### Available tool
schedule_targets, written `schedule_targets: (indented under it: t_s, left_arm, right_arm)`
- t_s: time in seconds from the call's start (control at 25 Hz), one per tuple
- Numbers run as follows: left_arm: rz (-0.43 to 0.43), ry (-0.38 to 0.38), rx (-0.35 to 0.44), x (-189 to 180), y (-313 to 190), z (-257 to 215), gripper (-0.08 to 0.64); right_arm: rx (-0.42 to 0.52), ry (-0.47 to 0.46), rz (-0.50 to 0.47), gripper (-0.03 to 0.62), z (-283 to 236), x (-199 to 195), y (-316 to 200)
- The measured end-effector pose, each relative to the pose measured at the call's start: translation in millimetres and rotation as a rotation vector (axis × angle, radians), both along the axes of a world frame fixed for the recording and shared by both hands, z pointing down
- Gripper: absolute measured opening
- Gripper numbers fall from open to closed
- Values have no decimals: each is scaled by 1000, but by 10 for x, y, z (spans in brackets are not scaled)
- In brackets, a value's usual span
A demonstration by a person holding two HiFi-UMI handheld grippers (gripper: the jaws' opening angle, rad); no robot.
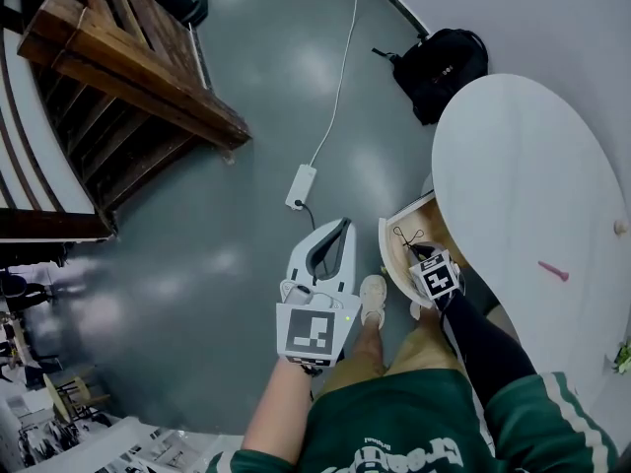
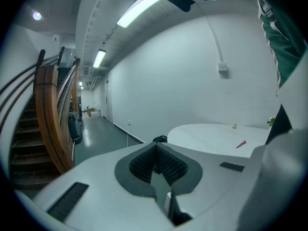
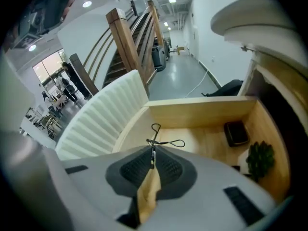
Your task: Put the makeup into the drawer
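Wooden stairs (image 1: 128, 77) stand far off on the left, over the grey floor. Next comes the left gripper (image 1: 338, 233). Its jaws are pressed together and it holds nothing. It hangs over the floor, well apart from the drawer.

To its right is the right gripper (image 3: 152, 161). Its jaws are squeezed tight on a thin metal eyelash curler (image 3: 155, 141). The curler's loops stick out past the jaws, right above the open wooden drawer (image 3: 202, 110). Inside the drawer lie a small black case (image 3: 236, 133) and a little green plant-like thing (image 3: 260, 159).

I think the curler is about to be put in. Next the jaws need to go a bit lower over the bare wood, then open to let it drop.

On the far right is the white table (image 1: 532, 185). A pink stick (image 1: 553, 270) lies on it, maybe more makeup to fetch.
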State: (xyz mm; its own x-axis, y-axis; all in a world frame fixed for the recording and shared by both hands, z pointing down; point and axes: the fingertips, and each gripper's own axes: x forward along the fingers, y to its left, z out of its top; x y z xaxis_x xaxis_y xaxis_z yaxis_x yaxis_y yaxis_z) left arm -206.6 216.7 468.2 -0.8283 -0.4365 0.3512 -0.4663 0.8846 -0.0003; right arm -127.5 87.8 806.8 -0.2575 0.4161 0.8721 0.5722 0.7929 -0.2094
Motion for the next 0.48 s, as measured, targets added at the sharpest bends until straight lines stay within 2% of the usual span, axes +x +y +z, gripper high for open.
schedule_targets:
  t_s: [0.32, 0.48]
  left_arm:
    - [-31, 20, -8, -5, 148, 90, 0]
    - [-50, 21, 12, 2, 200, 106, -1]
  right_arm:
    - [30, 24, -4, 29, 218, -140, 44]
    - [43, 61, -5, 31, 278, -77, 46]
